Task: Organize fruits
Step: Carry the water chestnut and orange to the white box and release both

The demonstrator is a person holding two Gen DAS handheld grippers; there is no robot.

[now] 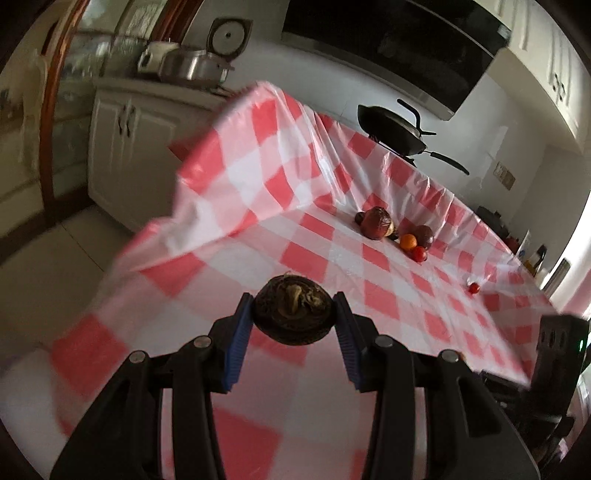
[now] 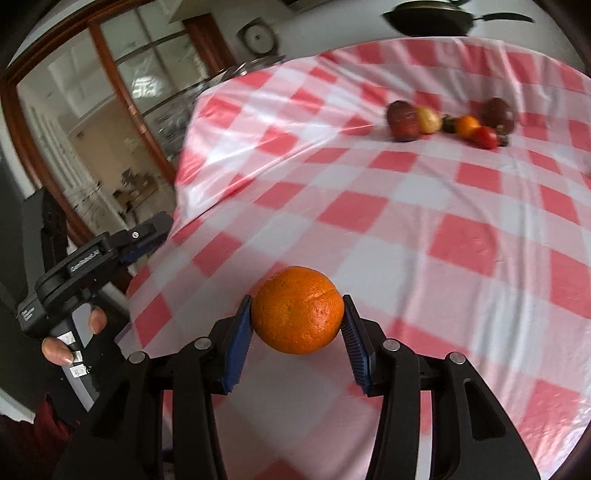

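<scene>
My left gripper [image 1: 293, 314] is shut on a dark brown, rough round fruit [image 1: 293, 314] and holds it above the red-and-white checked tablecloth [image 1: 369, 269]. My right gripper [image 2: 297, 314] is shut on a large orange [image 2: 297, 309] above the cloth [image 2: 406, 221]. A cluster of fruits lies at the far side: a dark red fruit [image 1: 376, 222], a small orange one [image 1: 408, 241], a red tomato [image 1: 419, 253] and a dark purple fruit [image 1: 424, 234]. The cluster also shows in the right wrist view [image 2: 454, 123]. A lone small red fruit [image 1: 474, 288] lies apart, to the right.
A black pan [image 1: 397, 131] sits at the table's far edge, also in the right wrist view [image 2: 432, 18]. White cabinets [image 1: 129, 136] with pots stand left. The left gripper's body [image 2: 92, 266], held by a hand, is at the table's left edge. The right gripper's body [image 1: 561, 350] is at right.
</scene>
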